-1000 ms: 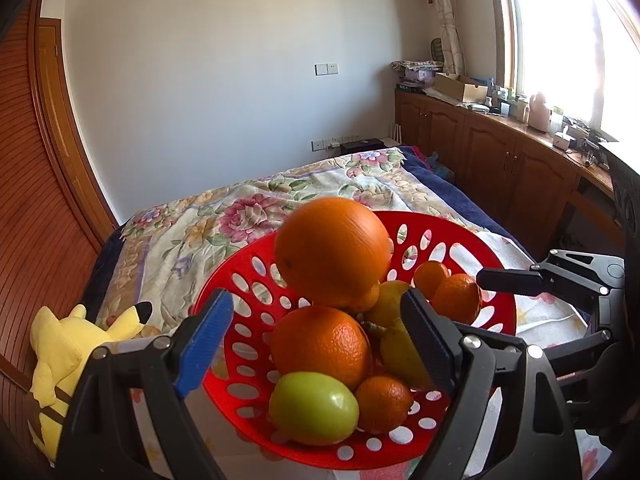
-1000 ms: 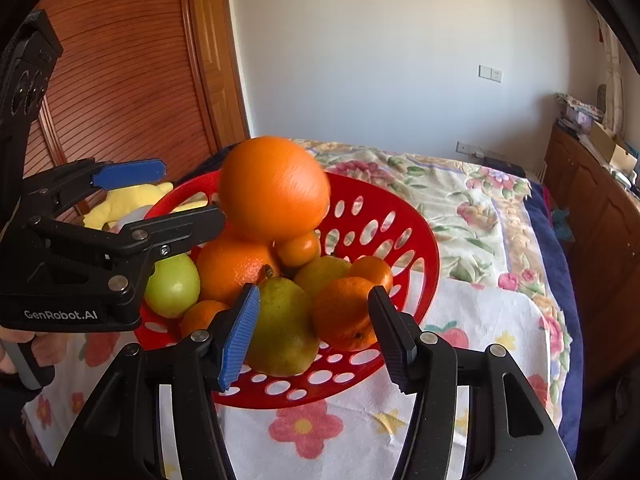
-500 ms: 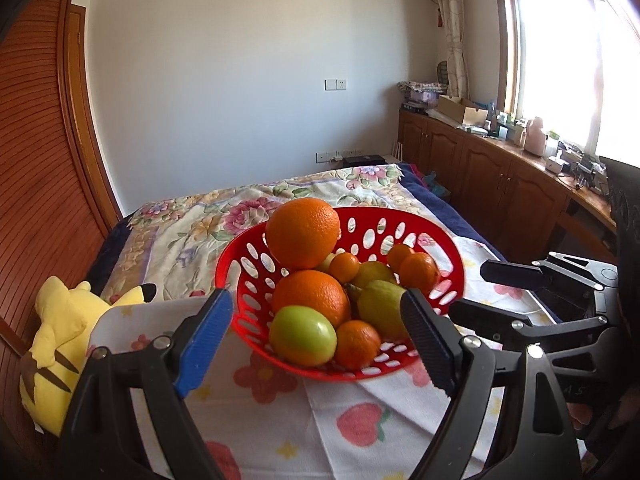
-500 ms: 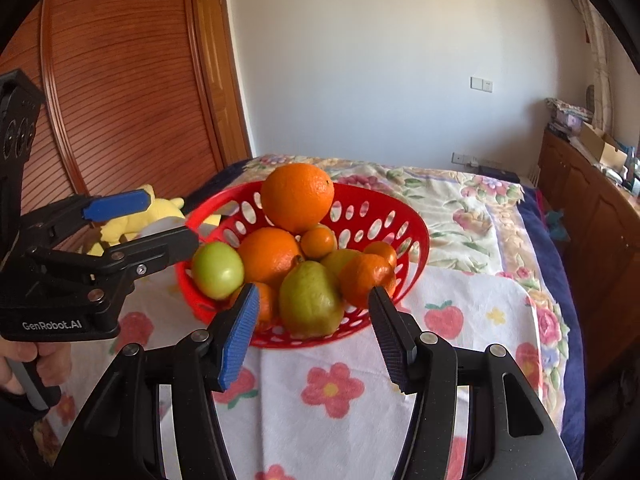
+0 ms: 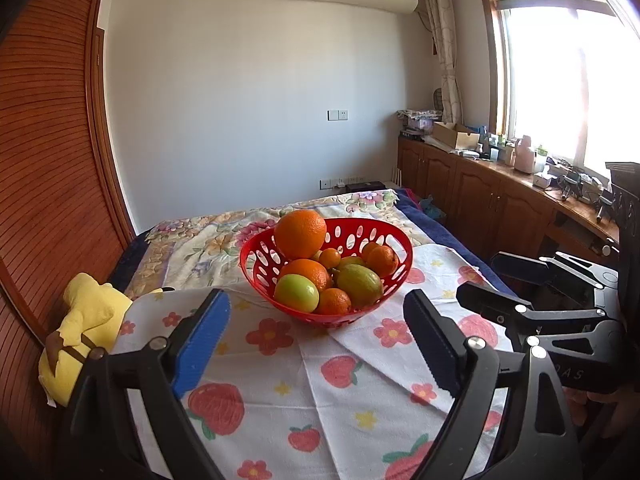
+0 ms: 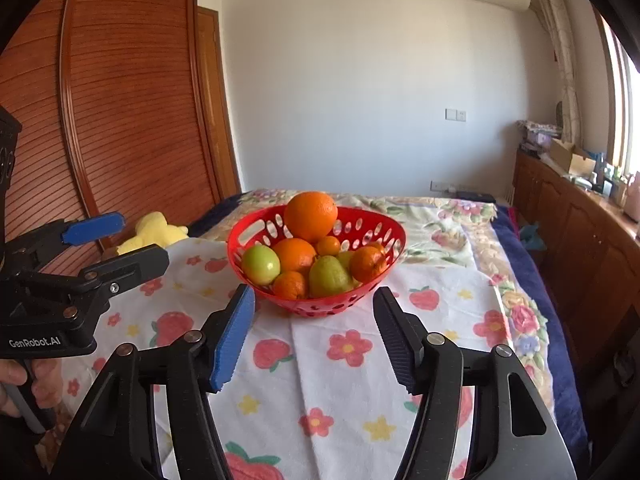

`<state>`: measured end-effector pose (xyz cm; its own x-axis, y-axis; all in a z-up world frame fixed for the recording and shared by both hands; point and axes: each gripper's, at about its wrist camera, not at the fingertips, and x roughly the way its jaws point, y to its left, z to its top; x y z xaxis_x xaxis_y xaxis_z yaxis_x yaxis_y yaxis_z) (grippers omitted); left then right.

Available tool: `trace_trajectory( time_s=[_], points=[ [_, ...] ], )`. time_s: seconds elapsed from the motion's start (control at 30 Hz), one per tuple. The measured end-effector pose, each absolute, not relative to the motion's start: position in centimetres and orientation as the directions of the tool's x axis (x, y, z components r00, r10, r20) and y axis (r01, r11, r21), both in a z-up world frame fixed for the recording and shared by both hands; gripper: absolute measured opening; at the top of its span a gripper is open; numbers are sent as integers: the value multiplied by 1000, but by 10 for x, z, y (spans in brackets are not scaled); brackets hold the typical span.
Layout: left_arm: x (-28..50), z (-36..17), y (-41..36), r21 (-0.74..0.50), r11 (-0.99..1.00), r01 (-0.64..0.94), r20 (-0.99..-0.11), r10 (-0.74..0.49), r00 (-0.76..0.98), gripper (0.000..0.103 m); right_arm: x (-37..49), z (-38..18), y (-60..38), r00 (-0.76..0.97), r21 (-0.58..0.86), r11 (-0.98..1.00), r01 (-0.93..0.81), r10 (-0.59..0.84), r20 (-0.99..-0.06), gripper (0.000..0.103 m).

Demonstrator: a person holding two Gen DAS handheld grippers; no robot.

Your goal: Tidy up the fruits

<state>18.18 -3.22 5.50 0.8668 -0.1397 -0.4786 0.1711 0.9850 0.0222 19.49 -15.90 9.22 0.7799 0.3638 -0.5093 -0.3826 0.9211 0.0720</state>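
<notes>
Both tongs empty now! The left tongs (image 5: 316, 344) stand wide, and the right tongs (image 6: 314, 336) have just been opening, nothing between them. Both have pulled back: a second ago they crowded the basket (image 5: 394, 276), now cloth (image 5: 304, 376) shows between. On the bed, near the cloth's far edge, the basket sits heaped: a big orange (image 5: 300, 233) on top, an apple (image 5: 296, 293) and pear (image 5: 360, 283) in front. Looks like the gathering is finished, though that top orange perches high.
</notes>
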Motion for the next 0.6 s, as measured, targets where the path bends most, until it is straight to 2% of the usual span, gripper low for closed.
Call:
trace_trajectory(
  time_s=[0.3, 0.6],
  points=[
    [145, 54, -22, 1, 991, 135, -475, -119, 872, 91, 156, 102, -162, 828, 57, 940, -336, 324, -458, 75],
    [125, 46, -12, 12, 996, 86, -461, -70, 885, 91, 139, 103, -168, 847, 54, 953, -299, 291, -446, 76]
  ],
)
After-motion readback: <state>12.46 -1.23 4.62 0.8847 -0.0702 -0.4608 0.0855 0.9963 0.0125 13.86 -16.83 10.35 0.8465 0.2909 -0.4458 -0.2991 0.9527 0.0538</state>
